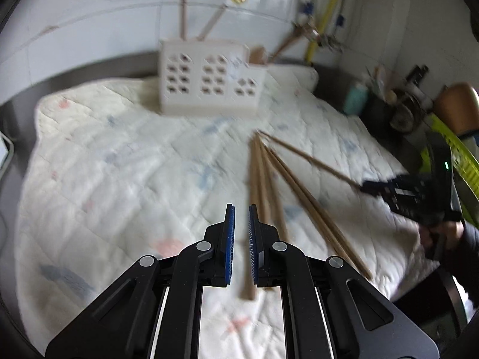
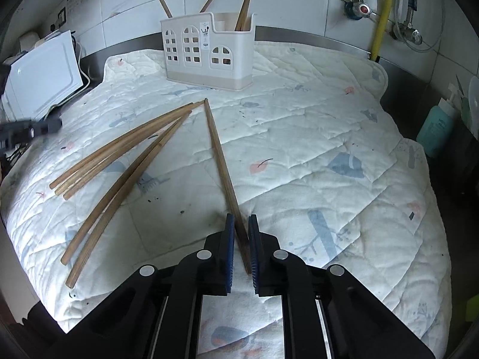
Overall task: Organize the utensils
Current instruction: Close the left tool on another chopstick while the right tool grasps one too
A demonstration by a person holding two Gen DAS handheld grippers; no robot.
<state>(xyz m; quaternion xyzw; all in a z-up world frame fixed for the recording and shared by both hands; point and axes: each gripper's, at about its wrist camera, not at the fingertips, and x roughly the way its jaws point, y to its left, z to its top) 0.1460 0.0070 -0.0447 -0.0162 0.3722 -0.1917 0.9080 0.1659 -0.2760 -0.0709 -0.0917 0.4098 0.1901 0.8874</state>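
Several wooden chopsticks (image 2: 119, 152) lie fanned out on a white quilted cloth (image 2: 299, 137). A white utensil holder (image 2: 206, 51) with window cut-outs stands at the back with chopsticks upright in it. My right gripper (image 2: 241, 224) is closed on the near end of one chopstick (image 2: 220, 155) whose tip points at the holder. My left gripper (image 1: 241, 218) is narrowly open and empty, hovering just left of the chopstick pile (image 1: 263, 179). The left view is blurred. The right gripper (image 1: 398, 188) shows there holding its chopstick (image 1: 305, 157).
A white appliance (image 2: 42, 74) stands at the left edge. A teal soap bottle (image 2: 434, 128) stands at the right. Pipes and a yellow hose (image 2: 380, 15) run on the tiled back wall. Dark pots (image 1: 401, 110) sit at the right of the counter.
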